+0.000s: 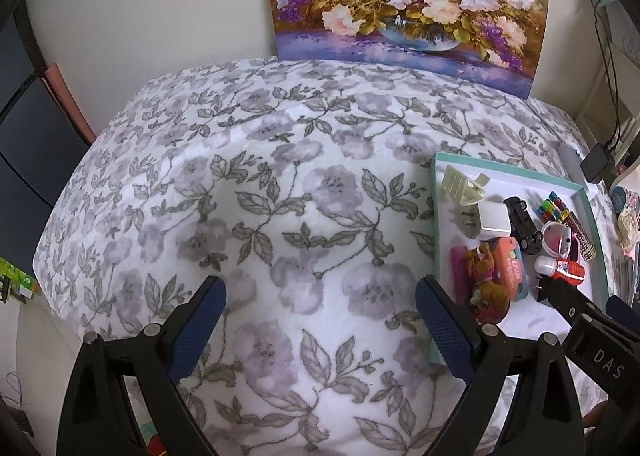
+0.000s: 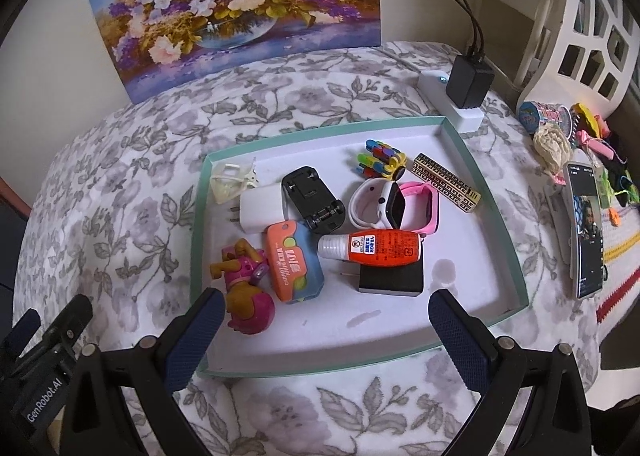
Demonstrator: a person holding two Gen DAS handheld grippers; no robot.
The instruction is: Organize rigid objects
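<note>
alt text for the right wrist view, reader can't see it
A shallow teal-rimmed tray on a floral cloth holds small items: an orange bottle lying across a black charger, a white charger, an upturned black toy car, a pink watch and a pink toy figure. The open right gripper hovers at its near edge.

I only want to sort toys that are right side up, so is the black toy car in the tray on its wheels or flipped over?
Flipped over. The black toy car shows its flat underside and wheels facing up.
</note>
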